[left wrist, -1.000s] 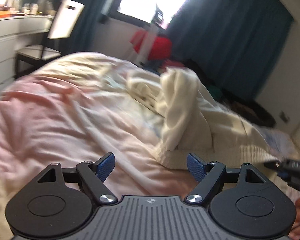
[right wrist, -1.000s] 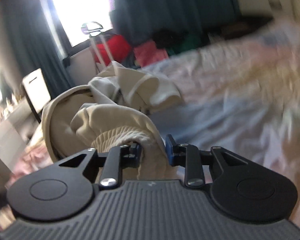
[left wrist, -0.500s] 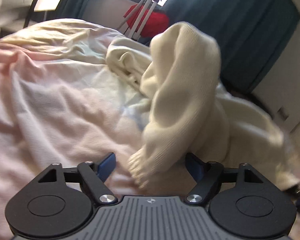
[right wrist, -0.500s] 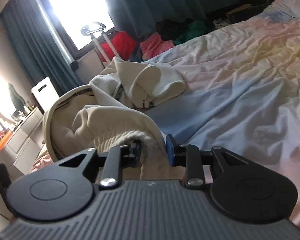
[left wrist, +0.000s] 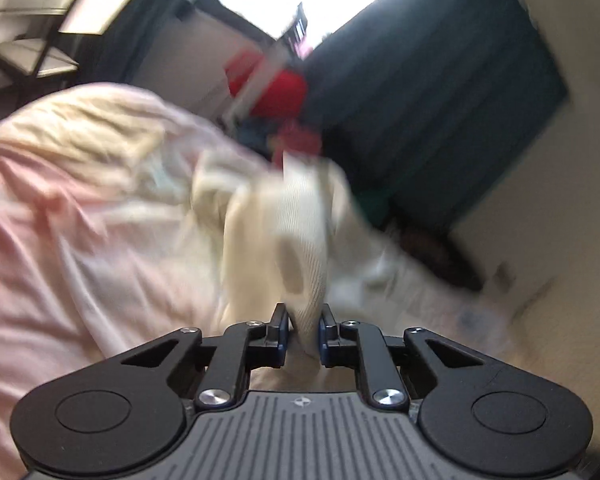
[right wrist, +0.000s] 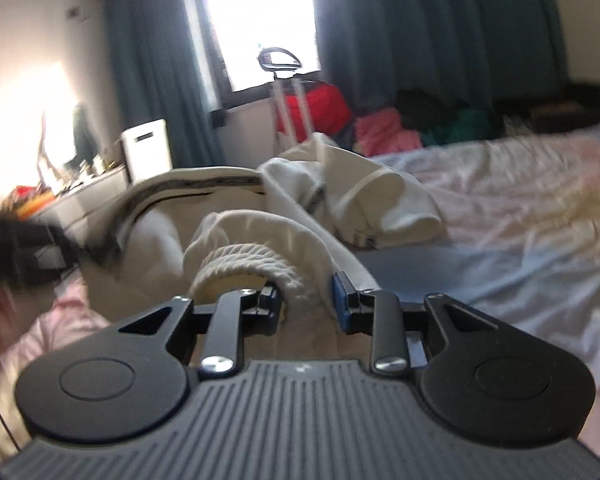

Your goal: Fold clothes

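Fingers (left wrist: 281, 330) of your left gripper (left wrist: 303, 330) are clamped on a ribbed cream fold; your right gripper (right wrist: 306, 300) pinches the knitted cuff (right wrist: 244, 266).

Your cream garment (right wrist: 284, 216) lies bunched on the bed (right wrist: 520, 216), stretching between both grippers above the pink sheet (left wrist: 60, 240); the left view is blurred.

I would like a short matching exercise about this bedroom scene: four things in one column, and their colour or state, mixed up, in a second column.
Things:
1. left gripper
2. curtains
3. bed sheet
4. bundle under the window

Colour or state:
a. red
b. pale pink
c. jaws shut on the cream garment
d. dark teal

Pairs: 1-c, 2-d, 3-b, 4-a
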Demonstrator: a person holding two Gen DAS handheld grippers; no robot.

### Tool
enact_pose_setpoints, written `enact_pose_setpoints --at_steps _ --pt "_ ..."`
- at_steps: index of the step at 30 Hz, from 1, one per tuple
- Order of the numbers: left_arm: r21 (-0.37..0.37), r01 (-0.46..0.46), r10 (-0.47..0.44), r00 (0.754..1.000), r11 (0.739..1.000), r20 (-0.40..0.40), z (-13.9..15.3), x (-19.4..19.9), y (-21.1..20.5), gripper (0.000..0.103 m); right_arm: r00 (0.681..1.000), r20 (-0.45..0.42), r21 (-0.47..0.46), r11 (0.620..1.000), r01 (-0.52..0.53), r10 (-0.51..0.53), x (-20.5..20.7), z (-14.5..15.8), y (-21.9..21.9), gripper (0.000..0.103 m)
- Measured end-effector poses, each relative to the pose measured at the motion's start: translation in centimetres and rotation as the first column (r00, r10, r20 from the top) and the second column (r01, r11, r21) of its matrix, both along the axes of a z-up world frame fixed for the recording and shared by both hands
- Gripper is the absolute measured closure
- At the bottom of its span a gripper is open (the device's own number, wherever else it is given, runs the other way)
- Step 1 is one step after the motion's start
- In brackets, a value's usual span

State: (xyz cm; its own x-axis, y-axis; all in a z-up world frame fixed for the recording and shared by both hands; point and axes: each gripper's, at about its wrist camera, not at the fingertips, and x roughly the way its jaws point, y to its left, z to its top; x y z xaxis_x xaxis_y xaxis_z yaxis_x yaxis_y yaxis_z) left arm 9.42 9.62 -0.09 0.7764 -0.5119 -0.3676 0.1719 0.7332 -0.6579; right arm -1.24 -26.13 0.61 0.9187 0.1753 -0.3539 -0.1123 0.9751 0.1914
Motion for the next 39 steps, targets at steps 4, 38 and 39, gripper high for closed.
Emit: enact_pose_setpoints --at_steps 4,38,39 --pt "-0.065 -0.115 0.117 0.993 0.991 0.015 1.0 0.7 5.7 0.100 0.982 -0.012 -0.116 0.975 -0.191 0.191 -1.5 -0.3 4.5 0.062" --pt "0.206 -0.032 0.079 0.972 0.978 -0.223 -8.7 2.5 7.1 0.033 0.930 -0.160 0.229 0.929 -0.292 0.332 -0.8 -0.1 3.2 0.013" --pt "0.205 -0.022 0.071 0.970 0.978 -0.233 -8.6 2.4 7.2 0.033 0.937 -0.164 0.213 0.938 -0.273 0.310 -0.7 -0.2 3.3 0.013"
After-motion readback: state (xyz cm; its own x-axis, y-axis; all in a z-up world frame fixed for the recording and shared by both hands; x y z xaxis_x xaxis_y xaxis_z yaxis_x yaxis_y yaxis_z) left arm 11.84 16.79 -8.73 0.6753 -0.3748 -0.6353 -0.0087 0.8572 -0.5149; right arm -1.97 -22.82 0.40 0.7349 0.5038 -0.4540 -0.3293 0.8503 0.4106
